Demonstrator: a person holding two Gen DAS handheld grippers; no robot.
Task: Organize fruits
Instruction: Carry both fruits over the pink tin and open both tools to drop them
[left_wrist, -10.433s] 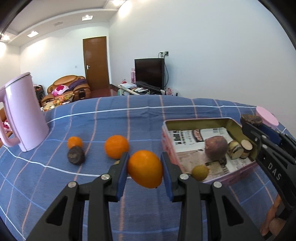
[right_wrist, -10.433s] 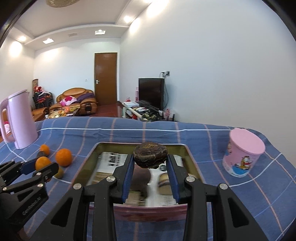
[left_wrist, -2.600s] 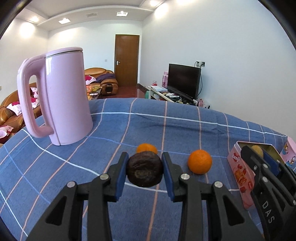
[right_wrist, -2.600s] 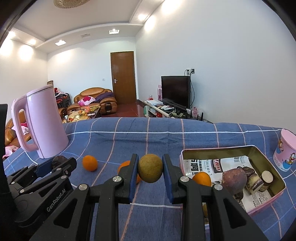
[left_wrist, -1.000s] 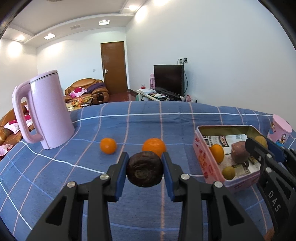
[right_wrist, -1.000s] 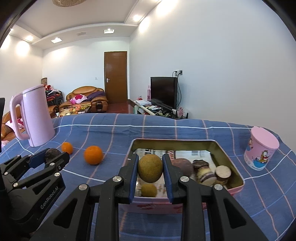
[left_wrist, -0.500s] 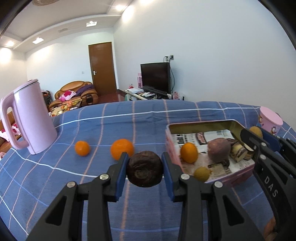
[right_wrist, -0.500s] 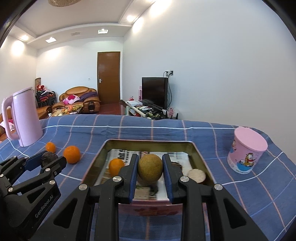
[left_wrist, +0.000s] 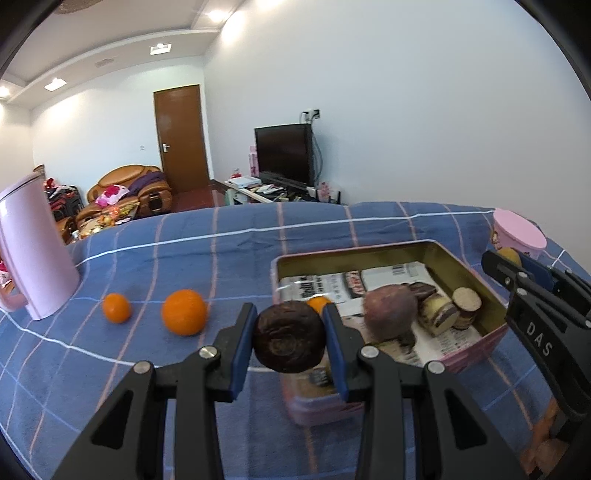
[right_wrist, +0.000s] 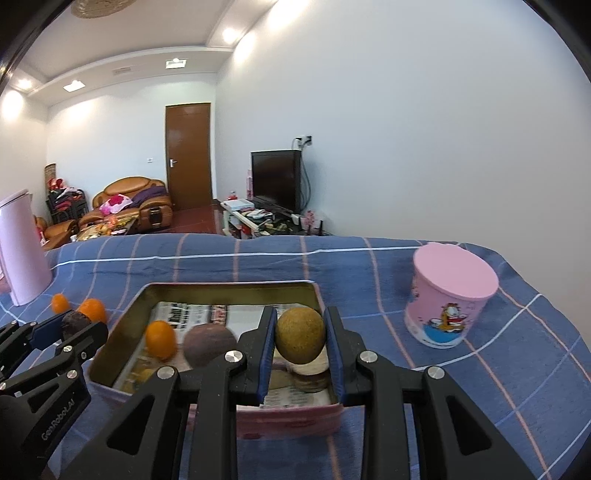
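My left gripper (left_wrist: 289, 341) is shut on a dark brown wrinkled fruit (left_wrist: 289, 341), held above the near left corner of the pink tin box (left_wrist: 491, 338). My right gripper (right_wrist: 300, 335) is shut on a yellow-green round fruit (right_wrist: 300, 335), over the near side of the same box (right_wrist: 295, 415). Inside the paper-lined box lie an orange (right_wrist: 160, 339), a purple-brown fruit (right_wrist: 209, 345) and several round cakes (left_wrist: 466, 300). Two oranges, a big one (left_wrist: 184, 312) and a small one (left_wrist: 116, 307), rest on the blue checked cloth left of the box.
A tall pink kettle (left_wrist: 31, 247) stands at the far left of the table. A pink lidded cup (right_wrist: 451, 295) with a cartoon print stands right of the box. Beyond the table's far edge are a sofa, a door and a television.
Both grippers have carried their fruits to the right, toward the box. The box has come closer and more central in both views; the kettle and loose oranges have slid left.
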